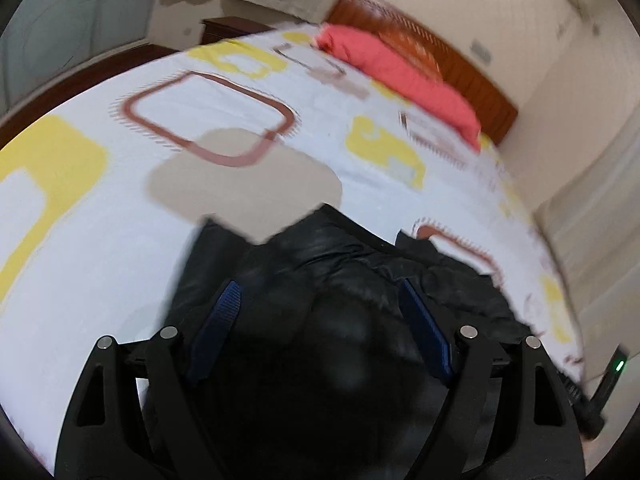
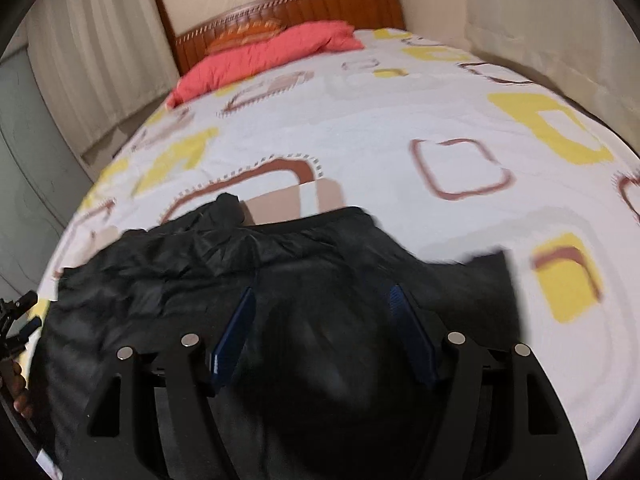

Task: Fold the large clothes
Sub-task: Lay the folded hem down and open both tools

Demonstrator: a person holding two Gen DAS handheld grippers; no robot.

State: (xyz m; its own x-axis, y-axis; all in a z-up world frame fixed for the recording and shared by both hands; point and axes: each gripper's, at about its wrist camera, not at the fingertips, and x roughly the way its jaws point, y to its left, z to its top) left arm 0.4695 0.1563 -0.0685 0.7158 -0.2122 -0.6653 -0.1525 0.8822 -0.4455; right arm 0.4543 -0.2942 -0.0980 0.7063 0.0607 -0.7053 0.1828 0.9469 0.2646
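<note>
**Over the black garment, both claws stand open**

Between the fingers of the left gripper (image 1: 320,304) nothing is pinched; its blue pads (image 1: 224,312) are wide apart above the black jacket (image 1: 344,264). The right gripper (image 2: 324,312) is open too, over the same jacket (image 2: 168,276). This garment lies crumpled on the patterned bedsheet (image 1: 100,248), near the foot. Far behind, a red pillow (image 2: 264,56) rests against the wooden headboard (image 2: 344,4).

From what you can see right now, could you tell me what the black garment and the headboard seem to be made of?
Black garment: probably thin synthetic shell, nylon-like; it creases sharply and shows a faint sheen. Headboard: looks like varnished reddish-brown wood, with carved ribbing and a glossy surface.
</note>
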